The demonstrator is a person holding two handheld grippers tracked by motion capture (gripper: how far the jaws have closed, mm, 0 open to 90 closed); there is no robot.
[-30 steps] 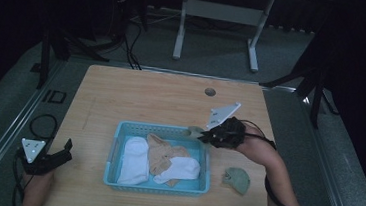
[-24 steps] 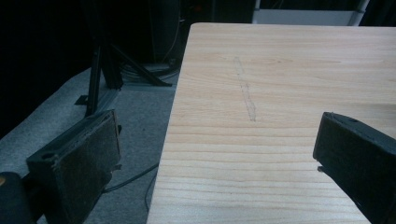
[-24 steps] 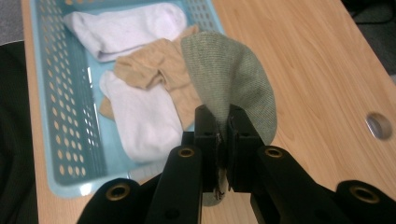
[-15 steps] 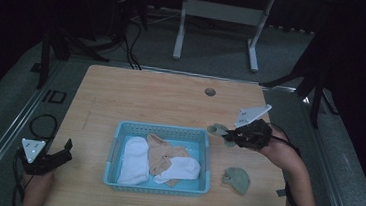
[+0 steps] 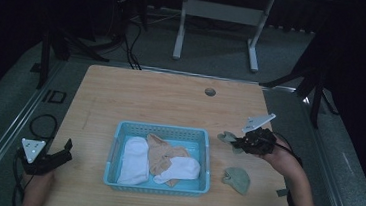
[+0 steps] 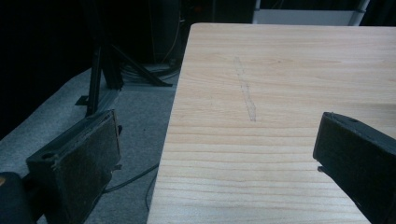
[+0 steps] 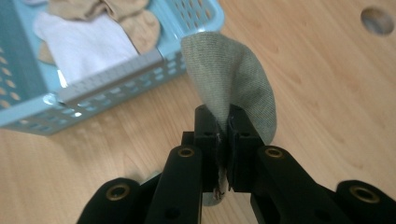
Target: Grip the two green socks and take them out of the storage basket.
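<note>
Two grey-green fabric socks sit outside the light blue perforated plastic basket [image 5: 117,147]. One, the pinched grey-green sock [image 7: 233,79], is clamped between the black jaws of the right gripper [image 7: 223,140], which press tight on its cloth; in the high view that sock [image 5: 227,137] hangs just off the basket's right wall, above the pale wooden table [image 5: 161,101], and the right gripper [image 5: 240,142] is held by a hand coming in from the lower right. The other, a crumpled grey-green sock [image 5: 237,179], lies flat on the table near the basket's right front corner, apart from the held one.

Inside the basket lie a white sock [image 5: 133,159] at the left, a tan sock [image 5: 162,154] in the middle, and a second white sock [image 5: 183,168] overlapping the tan one (all three rest loosely against each other). In the right gripper view the basket's corner shows just beside the lifted sock.

The left gripper [image 5: 61,156] rests at the table's left front edge. Its jaws stand wide apart with nothing between them, one over the grey floor and one over the wood. A round hole [image 5: 210,92] marks the table's far side.
</note>
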